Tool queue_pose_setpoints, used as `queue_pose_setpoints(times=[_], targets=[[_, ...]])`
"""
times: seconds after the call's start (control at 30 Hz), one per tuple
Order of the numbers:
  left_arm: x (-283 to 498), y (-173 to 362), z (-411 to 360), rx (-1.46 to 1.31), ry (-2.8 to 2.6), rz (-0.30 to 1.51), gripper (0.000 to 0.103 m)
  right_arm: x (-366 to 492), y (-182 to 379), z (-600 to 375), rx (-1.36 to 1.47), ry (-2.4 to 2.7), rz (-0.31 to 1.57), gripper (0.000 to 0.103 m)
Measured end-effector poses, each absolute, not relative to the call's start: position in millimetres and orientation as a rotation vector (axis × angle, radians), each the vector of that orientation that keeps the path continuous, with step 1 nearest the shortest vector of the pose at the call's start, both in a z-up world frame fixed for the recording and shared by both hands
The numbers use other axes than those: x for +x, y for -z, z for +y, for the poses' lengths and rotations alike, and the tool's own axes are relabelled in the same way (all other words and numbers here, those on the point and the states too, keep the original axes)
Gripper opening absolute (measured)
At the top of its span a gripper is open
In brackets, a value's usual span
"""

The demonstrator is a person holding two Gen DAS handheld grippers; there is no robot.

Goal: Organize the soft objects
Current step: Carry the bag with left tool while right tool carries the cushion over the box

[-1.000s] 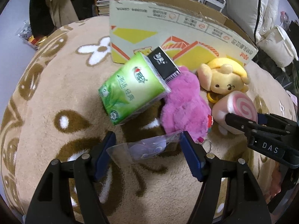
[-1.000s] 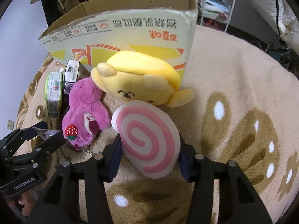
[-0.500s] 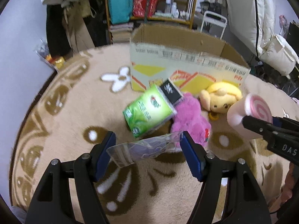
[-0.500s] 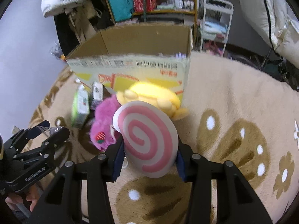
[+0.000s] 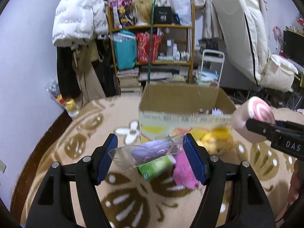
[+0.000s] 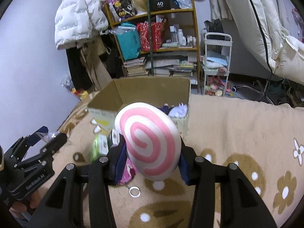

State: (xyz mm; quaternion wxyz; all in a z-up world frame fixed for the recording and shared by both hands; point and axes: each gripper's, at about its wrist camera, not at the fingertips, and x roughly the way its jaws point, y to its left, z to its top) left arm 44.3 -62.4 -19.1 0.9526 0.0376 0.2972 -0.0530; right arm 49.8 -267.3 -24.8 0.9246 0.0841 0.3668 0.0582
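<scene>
My left gripper is shut on a clear plastic pouch with a purple soft item, held above the blanket. My right gripper is shut on a pink-and-white swirl roll plush, raised in front of the open cardboard box; the plush also shows in the left wrist view. On the blanket below lie a yellow plush, a pink plush and a green tissue pack. The box holds some small toys.
The tan flower-patterned blanket covers the bed. A metal key ring lies near the pink plush. Behind the bed stand a cluttered wooden shelf, a white cart and hanging coats.
Both grippers rose well above the blanket with their loads. The swirl plush left the pile and now sits at box-rim height; the box interior has come into view.
</scene>
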Motion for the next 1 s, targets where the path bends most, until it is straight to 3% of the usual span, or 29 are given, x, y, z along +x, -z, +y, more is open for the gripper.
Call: queue_pose_setpoints(times=[0.23, 0.57, 1.0], targets=[[56, -18, -62, 0.105, 0.092, 0.450, 0.070, 64, 5, -276, 0.170, -0.113, 0.670, 0.050], [96, -49, -69, 0.113, 0.116, 0.384, 0.071, 101, -23, -293, 0.212, -0.131, 0.594, 0.050], [151, -27, -75, 0.107, 0.127, 0.425, 0.071, 135, -6, -285, 0.195, -0.165, 0.572, 0.050]])
